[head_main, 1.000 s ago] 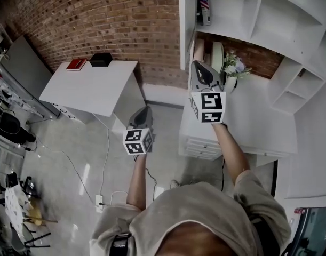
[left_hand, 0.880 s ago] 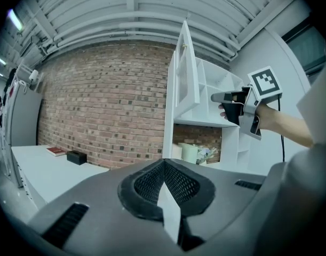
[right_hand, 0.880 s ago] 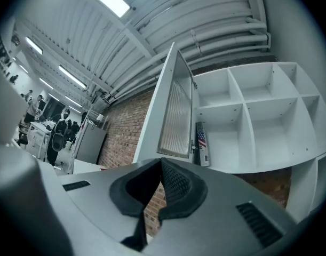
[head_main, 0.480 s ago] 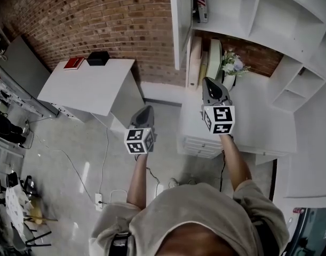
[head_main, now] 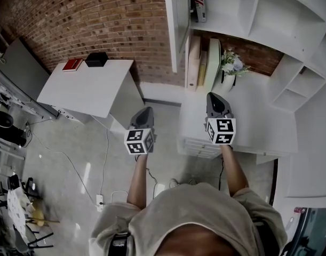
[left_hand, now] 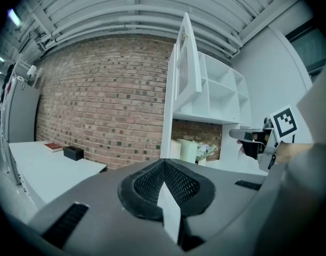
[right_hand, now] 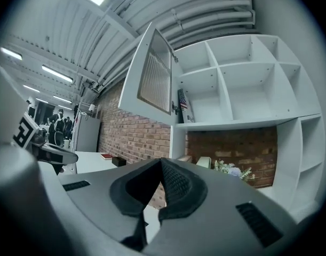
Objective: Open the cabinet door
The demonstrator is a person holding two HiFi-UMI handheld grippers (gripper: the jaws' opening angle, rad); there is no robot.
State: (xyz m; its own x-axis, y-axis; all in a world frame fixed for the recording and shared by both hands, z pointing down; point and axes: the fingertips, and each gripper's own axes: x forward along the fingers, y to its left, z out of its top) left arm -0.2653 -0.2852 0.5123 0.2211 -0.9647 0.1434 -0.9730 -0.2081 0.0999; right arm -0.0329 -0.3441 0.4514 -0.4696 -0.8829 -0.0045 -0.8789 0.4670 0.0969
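Observation:
The white cabinet door [head_main: 173, 20] stands swung open at the upper left corner of the white shelf unit [head_main: 269, 15]. It shows as a louvred panel in the left gripper view [left_hand: 187, 68] and the right gripper view [right_hand: 154, 73]. My right gripper [head_main: 216, 97] hovers over the white desk below the shelves, well under the door, shut with nothing between its jaws [right_hand: 160, 167]. My left gripper [head_main: 144, 112] hangs over the floor left of the desk; its jaws [left_hand: 164, 167] meet, empty.
A white desk [head_main: 259, 116] with drawers [head_main: 197, 145] stands under the shelves. On it are upright binders [head_main: 200, 63] and a flower vase [head_main: 230, 68]. A white table [head_main: 88, 87] at left carries a red book [head_main: 76, 64] and a black box [head_main: 97, 59]. Cables [head_main: 104, 159] cross the floor.
My right gripper has dropped from the height of the lower shelf down to just above the desk. The left gripper has hardly shifted. The door stays open.

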